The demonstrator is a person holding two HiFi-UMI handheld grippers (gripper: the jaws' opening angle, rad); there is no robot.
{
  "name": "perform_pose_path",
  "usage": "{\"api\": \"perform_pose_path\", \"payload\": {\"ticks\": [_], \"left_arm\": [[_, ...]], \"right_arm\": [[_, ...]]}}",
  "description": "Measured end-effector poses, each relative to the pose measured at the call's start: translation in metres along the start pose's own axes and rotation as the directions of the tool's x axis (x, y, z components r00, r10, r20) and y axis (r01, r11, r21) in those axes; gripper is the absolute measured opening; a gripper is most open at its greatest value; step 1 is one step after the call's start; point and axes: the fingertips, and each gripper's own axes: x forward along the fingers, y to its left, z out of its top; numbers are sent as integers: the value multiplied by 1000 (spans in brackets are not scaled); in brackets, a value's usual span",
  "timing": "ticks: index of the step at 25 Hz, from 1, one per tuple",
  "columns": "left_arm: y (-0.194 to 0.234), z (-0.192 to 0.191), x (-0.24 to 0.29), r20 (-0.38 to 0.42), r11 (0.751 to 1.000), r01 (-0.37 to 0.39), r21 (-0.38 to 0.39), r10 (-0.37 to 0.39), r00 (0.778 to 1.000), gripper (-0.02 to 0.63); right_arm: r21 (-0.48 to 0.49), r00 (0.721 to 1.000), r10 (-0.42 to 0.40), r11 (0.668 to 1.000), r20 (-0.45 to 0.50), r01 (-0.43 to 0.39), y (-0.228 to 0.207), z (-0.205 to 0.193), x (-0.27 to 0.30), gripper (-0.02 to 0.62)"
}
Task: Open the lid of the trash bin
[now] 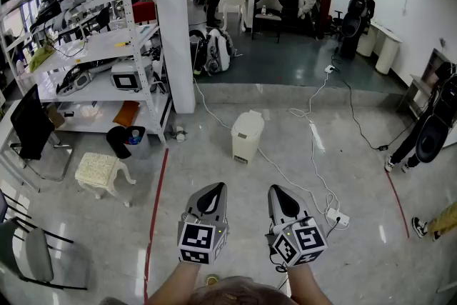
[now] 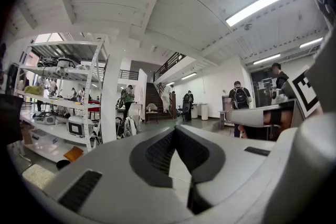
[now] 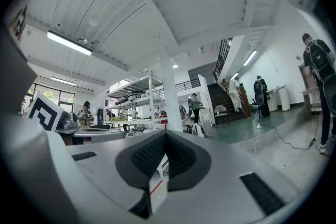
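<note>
The trash bin (image 1: 247, 135) is a small cream bin that stands on the pale floor ahead of me, near a white pillar, with its lid down. My left gripper (image 1: 213, 190) and right gripper (image 1: 279, 193) are held side by side low in the head view, well short of the bin and pointing toward it. Each has its jaws together at the tips with nothing between them. The left gripper view shows its own shut jaws (image 2: 175, 131) aimed level across the room. In the right gripper view the jaws (image 3: 166, 134) stand the same way. I cannot make out the bin in either gripper view.
A white pillar (image 1: 173, 25) and a loaded shelving rack (image 1: 107, 46) stand at the left behind the bin. A cream stool (image 1: 100, 169) and a black bucket (image 1: 133, 140) sit near the rack. White cables run to a power strip (image 1: 337, 217) on the right. People stand at the far back.
</note>
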Motion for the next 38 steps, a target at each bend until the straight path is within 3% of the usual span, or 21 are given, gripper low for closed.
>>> {"api": "perform_pose_path", "payload": {"ticks": [12,25,38], "left_arm": [[-8,-4,4,-11,1000,-9,3,9,1000,-5],[-31,-12,19,-13,998,-61,-2,61,998,-5],[-18,-10,54,-5,999,-50,12,50,999,-5]], "right_arm": [[21,1000,17,1000,3,-17,-7,1,-10,34],[40,1000,-4,999,15,3,-61,2,-41,34],[47,1000,12,999,0,-12,-74,-8,-5,34]]}}
